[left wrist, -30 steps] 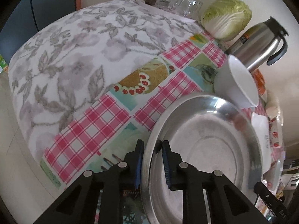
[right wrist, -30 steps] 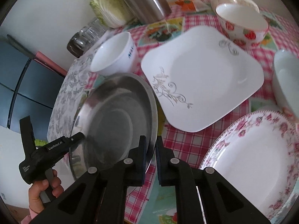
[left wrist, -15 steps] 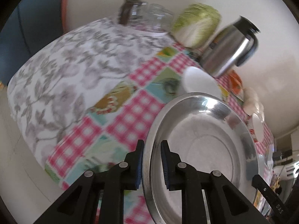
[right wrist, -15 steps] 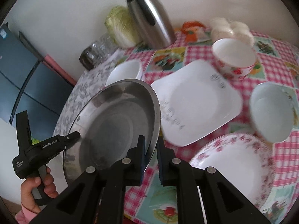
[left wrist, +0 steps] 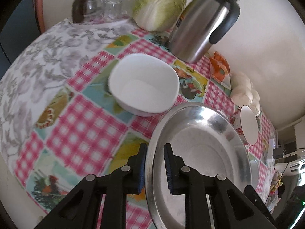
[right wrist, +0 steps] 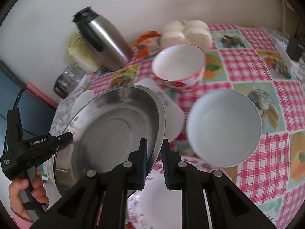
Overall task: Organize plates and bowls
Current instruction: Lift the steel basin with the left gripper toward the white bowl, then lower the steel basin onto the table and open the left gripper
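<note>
Gripping the steel plate [right wrist: 114, 131] from opposite sides, both grippers carry it tilted above the table! The left gripper [left wrist: 155, 167] has the near rim pinched between its blue pads, and the right gripper [right wrist: 154, 160] clamps the opposite rim. Beyond the left fingers sits a white bowl [left wrist: 144, 85]. Right of the right fingers there's a pale bowl [right wrist: 224, 127]; beyond them, a strawberry bowl [right wrist: 179, 64]; beneath them, a floral plate [right wrist: 162, 196].

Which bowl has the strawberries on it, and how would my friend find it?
Look along the wall for the steel thermos and the white buns. Just in front of the buns stands the strawberry bowl; only it has a red rim and painted strawberries.
</note>
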`<state>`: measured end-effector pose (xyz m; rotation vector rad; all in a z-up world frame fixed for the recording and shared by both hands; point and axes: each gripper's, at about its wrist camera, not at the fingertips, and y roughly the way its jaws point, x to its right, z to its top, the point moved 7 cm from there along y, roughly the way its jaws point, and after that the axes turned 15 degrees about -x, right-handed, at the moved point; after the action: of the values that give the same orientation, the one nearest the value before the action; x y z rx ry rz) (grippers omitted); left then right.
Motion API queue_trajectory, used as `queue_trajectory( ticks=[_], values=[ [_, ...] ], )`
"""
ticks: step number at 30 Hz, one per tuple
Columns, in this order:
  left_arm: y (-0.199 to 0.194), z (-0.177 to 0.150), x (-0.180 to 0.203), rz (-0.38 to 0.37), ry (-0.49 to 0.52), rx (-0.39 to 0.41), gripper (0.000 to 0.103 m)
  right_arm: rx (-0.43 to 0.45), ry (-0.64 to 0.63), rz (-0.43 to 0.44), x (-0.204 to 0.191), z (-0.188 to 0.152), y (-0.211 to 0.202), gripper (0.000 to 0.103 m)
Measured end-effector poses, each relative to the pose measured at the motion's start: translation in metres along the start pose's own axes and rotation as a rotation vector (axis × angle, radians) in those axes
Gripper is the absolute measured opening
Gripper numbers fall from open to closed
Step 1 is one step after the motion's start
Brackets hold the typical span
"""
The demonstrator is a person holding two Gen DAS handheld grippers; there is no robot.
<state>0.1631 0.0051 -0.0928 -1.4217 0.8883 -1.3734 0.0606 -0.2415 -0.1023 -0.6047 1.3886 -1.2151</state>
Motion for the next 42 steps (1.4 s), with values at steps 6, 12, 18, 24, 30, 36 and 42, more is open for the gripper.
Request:
queue_trajectory(
  ticks=[6, 12, 18, 24, 30, 36, 42],
  values=[
    [0.018, 0.012, 0.004, 0.014, 0.002, -0.017, 0.020, -0.011, 0.027, -0.006, 0.013, 0.007, 0.012, 0.017],
    [0.027, 0.025, 0.009, 0.003, 0.016, -0.012, 0.020, -0.001, 0.026, -0.026, 0.014, 0.015, 0.017, 0.017],
    [0.034, 0.030, 0.013, -0.029, 0.035, -0.004, 0.025, -0.020, 0.028, -0.071, 0.016, 0.017, 0.029, 0.017],
    [0.042, 0.028, 0.008, -0.094, 0.000, -0.043, 0.036, -0.042, 0.011, -0.136, 0.015, 0.015, 0.036, 0.019],
    [0.024, 0.024, 0.007, -0.074, 0.004, -0.017, 0.064, -0.038, -0.045, -0.165, -0.001, 0.012, 0.031, 0.050],
    [0.013, 0.018, 0.002, -0.013, 0.001, -0.011, 0.082, -0.020, -0.080, -0.187, -0.015, 0.008, 0.019, 0.062],
    [0.019, 0.007, -0.004, 0.106, 0.019, -0.033, 0.101, -0.003, -0.101, -0.229, -0.019, 0.002, 0.014, 0.080]
  ],
)
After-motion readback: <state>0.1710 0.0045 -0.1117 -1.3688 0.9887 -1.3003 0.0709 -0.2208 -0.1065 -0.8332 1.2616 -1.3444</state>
